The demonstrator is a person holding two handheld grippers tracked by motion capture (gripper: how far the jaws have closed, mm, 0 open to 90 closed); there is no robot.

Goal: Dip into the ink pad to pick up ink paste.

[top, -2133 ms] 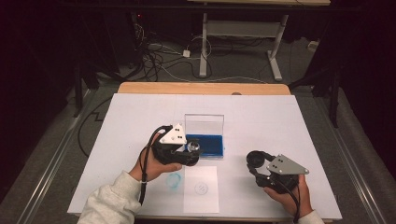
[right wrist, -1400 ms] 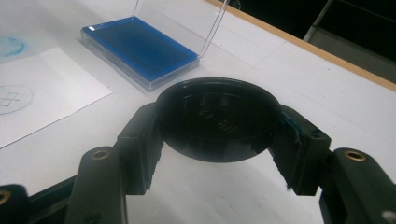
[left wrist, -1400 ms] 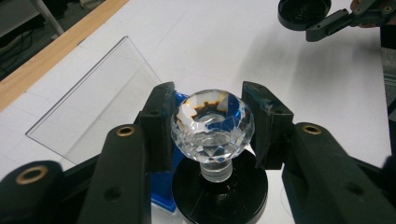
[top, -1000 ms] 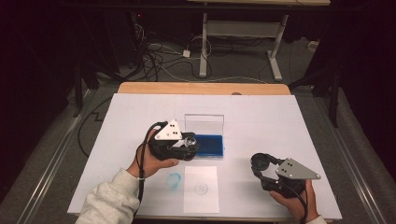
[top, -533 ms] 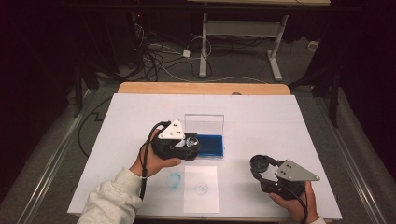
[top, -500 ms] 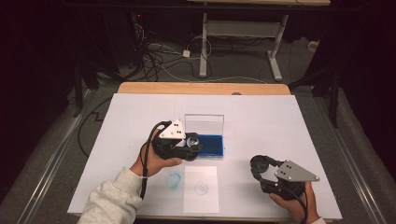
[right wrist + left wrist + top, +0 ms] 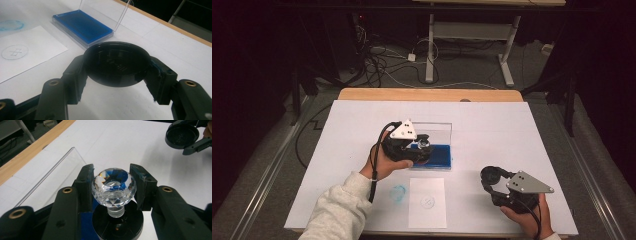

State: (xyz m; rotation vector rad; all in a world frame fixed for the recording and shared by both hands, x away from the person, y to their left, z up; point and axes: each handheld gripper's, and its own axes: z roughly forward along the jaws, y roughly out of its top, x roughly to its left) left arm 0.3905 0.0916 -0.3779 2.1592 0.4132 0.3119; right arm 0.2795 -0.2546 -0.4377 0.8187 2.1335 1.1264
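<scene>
High view: my left gripper (image 7: pixel 421 150) pinches a faceted clear crystal-knobbed stamp (image 7: pixel 113 185) by its head, hovering over the blue ink pad in its open clear case (image 7: pixel 437 156). My right gripper (image 7: pixel 492 176) clamps the stamp's round black cap (image 7: pixel 116 63), well apart to the right above the white table (image 7: pixel 512 125). The knob looks hard, slick and chip-prone, so I judge the flat facets the best hold. The case's upright lid stands just behind; the white stamped paper sheet (image 7: pixel 427 202) lies nearer me, with open room around.
</scene>
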